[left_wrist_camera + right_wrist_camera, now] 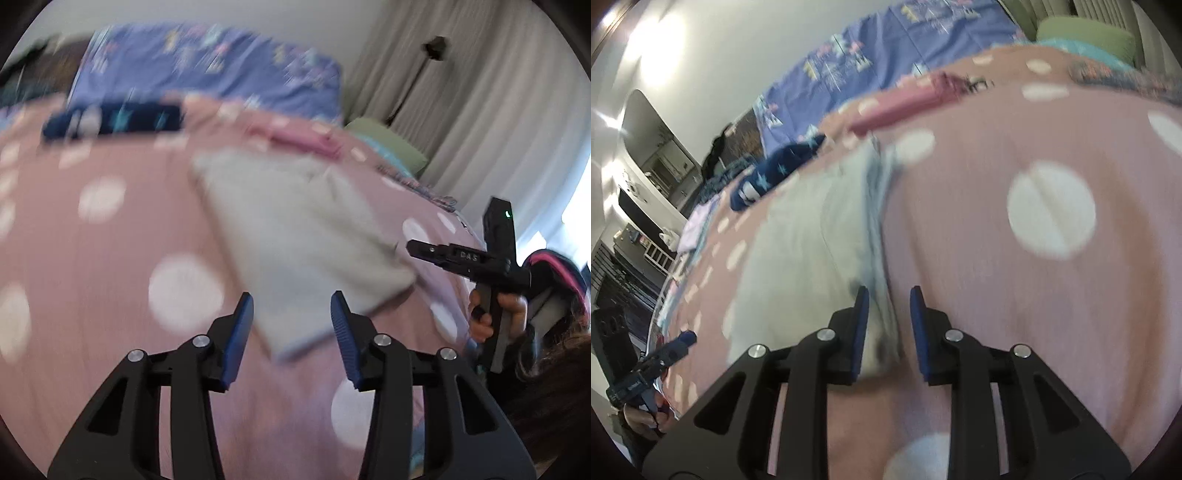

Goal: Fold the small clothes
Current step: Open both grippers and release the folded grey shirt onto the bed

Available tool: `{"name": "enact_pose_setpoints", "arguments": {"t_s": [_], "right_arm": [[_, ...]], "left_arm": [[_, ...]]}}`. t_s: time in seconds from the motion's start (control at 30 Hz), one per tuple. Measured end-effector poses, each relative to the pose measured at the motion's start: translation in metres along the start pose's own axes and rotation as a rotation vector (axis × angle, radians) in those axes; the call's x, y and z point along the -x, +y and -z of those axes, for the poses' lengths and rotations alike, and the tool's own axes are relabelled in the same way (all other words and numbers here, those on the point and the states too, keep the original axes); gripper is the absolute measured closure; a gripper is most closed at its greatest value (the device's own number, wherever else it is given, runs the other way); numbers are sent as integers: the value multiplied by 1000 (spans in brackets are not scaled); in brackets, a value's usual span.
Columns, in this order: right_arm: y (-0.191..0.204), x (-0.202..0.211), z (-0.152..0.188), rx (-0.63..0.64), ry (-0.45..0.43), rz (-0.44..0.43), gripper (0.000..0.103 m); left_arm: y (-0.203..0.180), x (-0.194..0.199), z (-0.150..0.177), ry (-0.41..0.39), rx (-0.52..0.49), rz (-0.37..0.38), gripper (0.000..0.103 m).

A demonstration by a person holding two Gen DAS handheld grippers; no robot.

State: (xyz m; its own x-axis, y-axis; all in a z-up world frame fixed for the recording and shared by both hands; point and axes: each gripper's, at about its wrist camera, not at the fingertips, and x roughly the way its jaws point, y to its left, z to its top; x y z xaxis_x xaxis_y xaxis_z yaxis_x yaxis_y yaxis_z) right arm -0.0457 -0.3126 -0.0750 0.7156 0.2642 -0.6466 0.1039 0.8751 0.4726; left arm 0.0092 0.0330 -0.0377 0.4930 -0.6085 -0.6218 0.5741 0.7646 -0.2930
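A pale grey-white small garment (295,240) lies flat on the pink polka-dot bedspread (110,258); it also shows in the right wrist view (805,251). My left gripper (291,314) is open and empty, just above the garment's near edge. My right gripper (886,306) is open, its blue pads either side of the garment's near corner without touching it. It also shows at the garment's right edge in the left wrist view (417,247). Both views are blurred.
A folded dark blue garment with stars (110,118) and a folded pink one (303,138) lie further back on the bed. A purple patterned pillow (207,66) is at the head. Curtains (498,110) hang on the right. A green cushion (1086,37) lies beyond the bed.
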Motion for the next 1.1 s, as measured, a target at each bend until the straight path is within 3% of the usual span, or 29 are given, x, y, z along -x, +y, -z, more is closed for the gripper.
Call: {"name": "enact_pose_setpoints", "arguments": {"t_s": [0.1,0.23,0.3,0.4,0.43,0.47,0.5,0.57,0.6,0.63,0.67,0.8,0.9,1.03,1.1], "right_arm": [[19,-4,-25,67,-26,-33,78],[51,-36,-55,209,-10,-27,80],[54,-54,-62,229,29,-18,80],[55,-82,-69,270,66,2,82],[49,-96,-69,284,85,54,87],[42,-102,-66,287,95,81,100],[33,-109,-66,282,100,100,103],[11,-109,-67,225,80,123,101],[0,-107,-68,191,77,176,103],[-9,-104,-69,151,78,122,103],[-13,-102,-71,122,84,92,102],[-13,-83,-78,99,56,12,79],[12,-70,-85,184,17,-44,79],[50,-81,-85,328,45,-37,79],[54,-97,-82,331,98,-26,79]], "left_arm": [[-22,-32,-13,26,-112,-14,58],[-41,-93,-6,143,-183,-25,58],[-44,-116,4,193,-215,-64,48],[-50,-117,12,175,-271,-43,34],[-52,-117,13,176,-279,-38,34],[-51,-117,14,174,-274,-31,33],[-49,-116,13,171,-261,-16,33],[-43,-115,13,162,-233,13,33],[-38,-115,11,160,-225,21,33],[-37,-115,10,158,-218,28,33],[-37,-114,9,157,-213,30,33],[-36,-103,1,124,-181,48,34],[-26,-85,-18,28,-156,25,34],[4,-94,-45,18,-134,-95,35],[28,-102,-58,11,-73,-113,36]]}}
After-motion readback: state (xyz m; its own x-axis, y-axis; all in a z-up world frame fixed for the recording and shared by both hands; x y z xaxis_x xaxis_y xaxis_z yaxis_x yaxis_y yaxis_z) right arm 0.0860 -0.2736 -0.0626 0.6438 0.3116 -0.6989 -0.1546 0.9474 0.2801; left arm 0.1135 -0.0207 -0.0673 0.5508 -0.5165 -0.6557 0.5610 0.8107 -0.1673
